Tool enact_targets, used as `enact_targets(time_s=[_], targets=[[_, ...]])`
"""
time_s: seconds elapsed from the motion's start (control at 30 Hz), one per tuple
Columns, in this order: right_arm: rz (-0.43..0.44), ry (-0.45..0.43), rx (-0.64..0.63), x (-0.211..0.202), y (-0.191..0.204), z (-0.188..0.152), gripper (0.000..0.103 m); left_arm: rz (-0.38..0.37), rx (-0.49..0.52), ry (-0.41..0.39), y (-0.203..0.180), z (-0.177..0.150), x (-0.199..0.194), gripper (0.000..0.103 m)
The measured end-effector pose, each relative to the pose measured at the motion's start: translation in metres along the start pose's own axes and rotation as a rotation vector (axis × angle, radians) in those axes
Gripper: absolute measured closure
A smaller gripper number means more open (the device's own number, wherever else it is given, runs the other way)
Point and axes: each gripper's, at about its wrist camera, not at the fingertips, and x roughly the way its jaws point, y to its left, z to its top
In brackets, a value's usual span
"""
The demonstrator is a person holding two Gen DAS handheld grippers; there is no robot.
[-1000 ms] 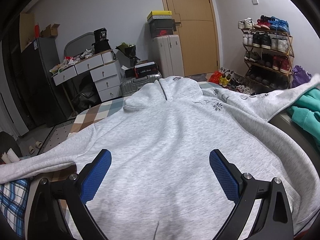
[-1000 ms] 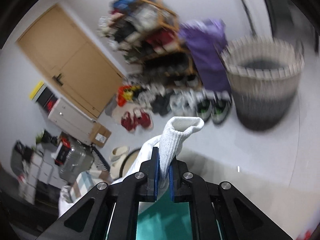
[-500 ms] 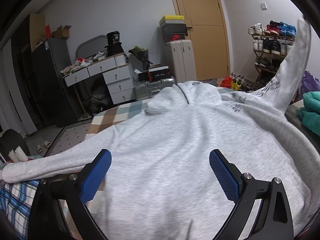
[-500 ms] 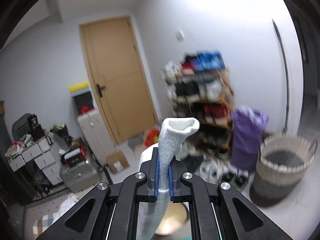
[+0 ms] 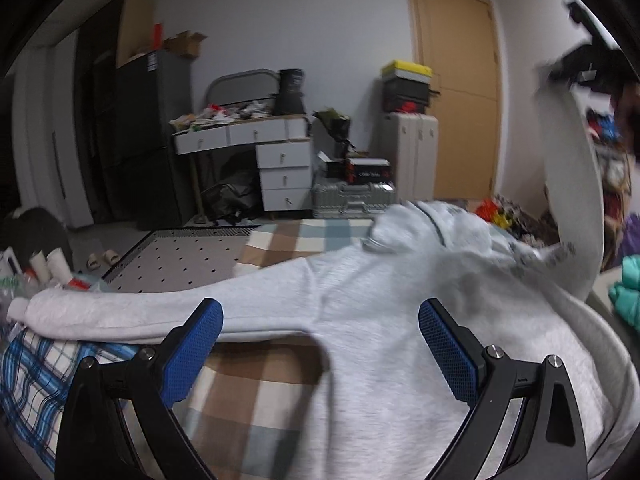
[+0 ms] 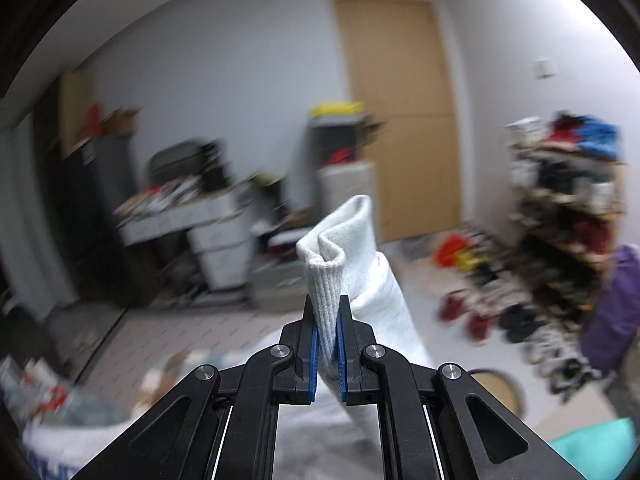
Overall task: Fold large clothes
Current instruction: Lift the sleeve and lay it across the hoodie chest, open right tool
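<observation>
A large light grey hoodie (image 5: 400, 320) lies spread on a checked bed cover (image 5: 256, 384). Its left sleeve (image 5: 120, 312) stretches out flat to the left edge. My left gripper (image 5: 320, 344) hangs open just above the body of the hoodie near the armpit, nothing between its blue pads. My right gripper (image 6: 327, 336) is shut on the ribbed cuff (image 6: 326, 276) of the other sleeve. In the left wrist view that sleeve (image 5: 576, 184) rises high at the right, up to the blurred right gripper (image 5: 576, 68).
A teal garment (image 5: 626, 292) lies at the right edge of the bed. A blue plaid cloth (image 5: 28, 368) is at the left. Beyond the bed are a cluttered white desk (image 5: 248, 132), suitcases (image 5: 352, 196), a wooden door (image 5: 456, 92) and a shoe rack (image 6: 560, 200).
The right gripper has lifted the sleeve cuff high and swung it leftward over the hoodie. The left gripper has shifted left, toward the armpit and left sleeve.
</observation>
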Motion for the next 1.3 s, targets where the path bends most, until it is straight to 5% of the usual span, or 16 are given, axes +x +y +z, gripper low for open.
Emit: enact_targets(time_s=[0.17,0.33,0.57,0.7,0.77,0.83,0.9,1.03,1.17,1.27,1.3], targets=[[0.186,0.169,-0.067,0.068,0.095,-0.082,0.096,0.041,-0.111,-0.002,0.026,0.003,0.008,0.007],[0.325,0.399,-0.008,0.140,0.147,-0.174,0.096,0.090,-0.205,-0.011,0.048,0.006,0.014,0.007],[0.353,0.603,0.229,0.208,0.154,-0.262,0.095,0.097,-0.197,-0.030,0.043,0.006,0.019,0.007],[0.380,0.648,0.194,0.210,0.156,-0.273,0.091,0.087,-0.182,-0.036,0.046,0.005,0.019,0.007],[0.449,0.679,0.211,0.204,0.151,-0.269,0.071,0.090,-0.177,-0.042,0.048,0.005,0.018,0.007],[0.527,0.686,0.224,0.190,0.150,-0.264,0.033,0.090,-0.174,-0.038,0.051,0.003,0.017,0.007],[0.581,0.606,0.171,0.161,0.133,-0.250,0.024,0.083,-0.176,-0.032,0.053,0.002,0.016,0.007],[0.452,0.472,0.082,0.110,0.064,-0.224,0.014,0.077,-0.167,-0.025,0.050,0.002,0.016,0.007],[0.143,0.389,-0.018,0.086,-0.021,-0.210,0.014,0.073,-0.136,-0.018,0.040,0.000,0.016,0.007],[-0.149,0.497,-0.180,0.097,-0.068,-0.221,0.014,0.067,-0.113,-0.017,0.031,-0.001,0.016,0.007],[-0.174,0.544,-0.179,0.103,-0.079,-0.228,0.017,0.072,-0.102,-0.018,0.028,-0.002,0.016,0.007]])
